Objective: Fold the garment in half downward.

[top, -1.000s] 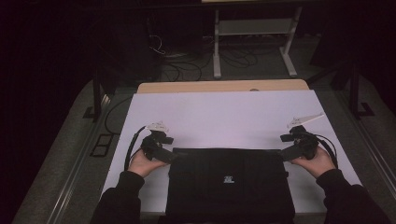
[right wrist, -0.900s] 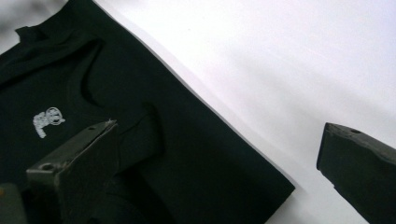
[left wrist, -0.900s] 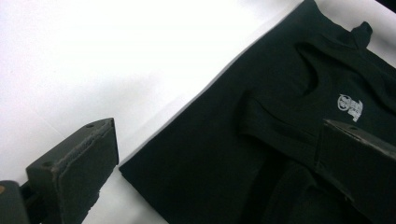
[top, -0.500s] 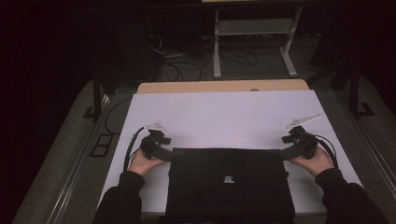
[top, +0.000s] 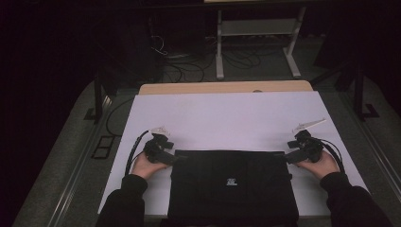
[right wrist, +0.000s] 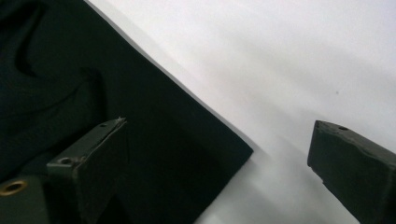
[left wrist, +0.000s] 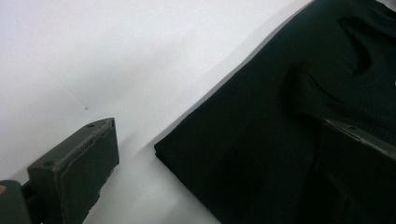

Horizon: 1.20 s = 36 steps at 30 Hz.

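The white board [top: 227, 118] spreads ahead of both tongs and under them, and the black cloth [top: 231, 189] lies flat on its near part, between the 2 tongs, its long axis running from one to the other. The left tongs [top: 171, 159] sit at the cloth's far left corner, the right tongs [top: 283, 158] at its far right corner, each pointing inward along the far edge, so each hand is nearest its own corner and neither is nearer the cloth as a whole. In the left gripper view the tongs [left wrist: 210, 163] are released: 1 jaw stands over bare board, the other over the cloth [left wrist: 289, 140], with the corner in the gap. The right gripper view mirrors this: the tongs [right wrist: 217, 163] are spread wide, the cloth [right wrist: 93, 84] corner between the jaws, not pinched. Judging by that, the next move is to clench on both corners together. A small pale label [top: 231, 181] marks the cloth's middle.
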{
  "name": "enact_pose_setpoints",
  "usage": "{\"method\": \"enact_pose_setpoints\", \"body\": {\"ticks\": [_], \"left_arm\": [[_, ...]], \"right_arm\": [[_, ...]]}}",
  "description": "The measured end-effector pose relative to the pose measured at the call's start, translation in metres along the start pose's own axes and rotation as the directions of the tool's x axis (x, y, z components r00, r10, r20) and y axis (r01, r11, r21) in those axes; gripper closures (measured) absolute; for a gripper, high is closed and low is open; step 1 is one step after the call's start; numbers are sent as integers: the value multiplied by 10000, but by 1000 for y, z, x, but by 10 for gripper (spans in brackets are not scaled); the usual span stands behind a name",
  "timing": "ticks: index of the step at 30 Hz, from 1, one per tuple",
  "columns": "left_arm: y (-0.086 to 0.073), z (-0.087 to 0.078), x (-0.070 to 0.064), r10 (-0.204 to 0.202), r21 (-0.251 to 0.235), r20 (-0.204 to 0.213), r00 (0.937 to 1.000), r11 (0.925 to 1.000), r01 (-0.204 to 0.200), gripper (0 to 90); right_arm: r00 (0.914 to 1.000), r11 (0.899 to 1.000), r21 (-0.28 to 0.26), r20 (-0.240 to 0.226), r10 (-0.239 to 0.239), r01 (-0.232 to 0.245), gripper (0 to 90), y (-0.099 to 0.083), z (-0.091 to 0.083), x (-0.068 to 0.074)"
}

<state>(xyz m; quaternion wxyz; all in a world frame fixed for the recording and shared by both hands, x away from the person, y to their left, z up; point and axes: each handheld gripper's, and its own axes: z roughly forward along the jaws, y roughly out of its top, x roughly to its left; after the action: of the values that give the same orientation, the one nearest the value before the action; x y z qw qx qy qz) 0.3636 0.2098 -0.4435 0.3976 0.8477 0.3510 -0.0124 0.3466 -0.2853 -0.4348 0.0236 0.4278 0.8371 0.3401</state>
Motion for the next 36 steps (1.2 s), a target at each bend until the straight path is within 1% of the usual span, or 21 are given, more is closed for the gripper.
{"method": "enact_pose_setpoints", "body": {"ticks": [5, 7, 9, 11, 14, 17, 18, 19, 20, 21, 22, 23, 24, 25, 27, 28, 29, 30, 31, 32, 36], "left_arm": [[0, 1, -1, 136, 108, -69, 9999, 9998, -136, 0], [-1, 1, 1, 101, 115, -185, 9998, 9999, -99, 8], [-2, 0, 3, -24, 100, -155, 9999, 9999, 26, 60], [-2, -1, 4, -19, 103, -136, 9999, 9999, 20, 110], [-2, -2, 5, -25, 42, -82, 10000, 10000, 25, 150], [-3, -3, 5, 143, 43, -100, 9998, 9999, -143, 257], [-3, -3, 5, 155, 25, -104, 9998, 9999, -155, 339], [-3, -3, 5, 236, 45, -126, 9996, 9997, -235, 383], [-3, -3, 4, 304, 78, -134, 9994, 9995, -303, 383], [-3, -3, 4, 404, 106, -98, 9991, 9991, -403, 503], [-3, -3, 4, 556, 249, -106, 9984, 9982, -554, 503], [-3, -3, 3, 622, 292, -101, 9980, 9977, -619, 555], [-3, -3, 3, 579, 328, -82, 9983, 9978, -576, 637], [-3, -3, 2, 633, 378, -150, 9979, 9973, -627, 637], [-2, -3, 2, 655, 485, -226, 9976, 9967, -643, 709], [-2, -3, 2, 646, 526, -250, 9976, 9966, -632, 768], [-2, -3, 2, 656, 579, -288, 9974, 9963, -638, 768], [-2, -3, 1, 664, 634, -289, 9974, 9959, -645, 808], [-2, -3, 1, 642, 644, -278, 9975, 9960, -623, 808], [-1, -3, -2, 712, 706, -390, 9967, 9952, -683, 830], [1, -5, -6, 805, 772, -597, 9950, 9941, -759, 842]], "right_arm": [[10000, 9997, 232, 0, 43, -43, 79, -2, 3, -2], [9999, 9996, 270, -85, -112, 114, 118, -2, 4, -1], [9998, 9996, 239, -10, -179, 179, 143, -2, 4, 0], [9998, 9996, 235, -25, -184, 184, 164, -2, 5, 0], [9996, 9994, 205, -4, -270, 270, 264, -2, 5, 1], [9995, 9993, 175, 9, -325, 325, 391, -1, 6, 1], [9994, 9993, 184, 82, -327, 326, 458, -1, 7, 1], [9993, 9993, 182, 164, -329, 326, 492, -1, 7, 2], [9993, 9993, 182, 164, -329, 326, 492, -1, 7, 2], [9994, 9993, 188, 158, -321, 318, 548, -1, 7, 2], [9994, 9993, 188, 158, -321, 318, 548, -1, 7, 2], [9995, 9994, 190, 116, -288, 286, 567, -1, 7, 1], [10000, 9999, 160, -67, -63, 64, 590, -2, 7, 0], [10000, 9999, 160, -67, -63, 64, 590, -2, 7, 0], [9997, 9997, 161, -186, 170, -167, 654, -2, 7, -2], [9994, 9994, 162, -168, 318, -315, 726, -3, 7, -3], [9994, 9994, 162, -168, 318, -315, 726, -3, 7, -3], [9989, 9989, 209, -211, 429, -424, 782, -3, 7, -4], [9989, 9989, 209, -211, 429, -424, 782, -3, 7, -4], [9986, 9986, 298, -285, 452, -443, 829, -3, 7, -4], [9990, 9988, 334, -228, 377, -370, 843, -2, 7, -2]]}}
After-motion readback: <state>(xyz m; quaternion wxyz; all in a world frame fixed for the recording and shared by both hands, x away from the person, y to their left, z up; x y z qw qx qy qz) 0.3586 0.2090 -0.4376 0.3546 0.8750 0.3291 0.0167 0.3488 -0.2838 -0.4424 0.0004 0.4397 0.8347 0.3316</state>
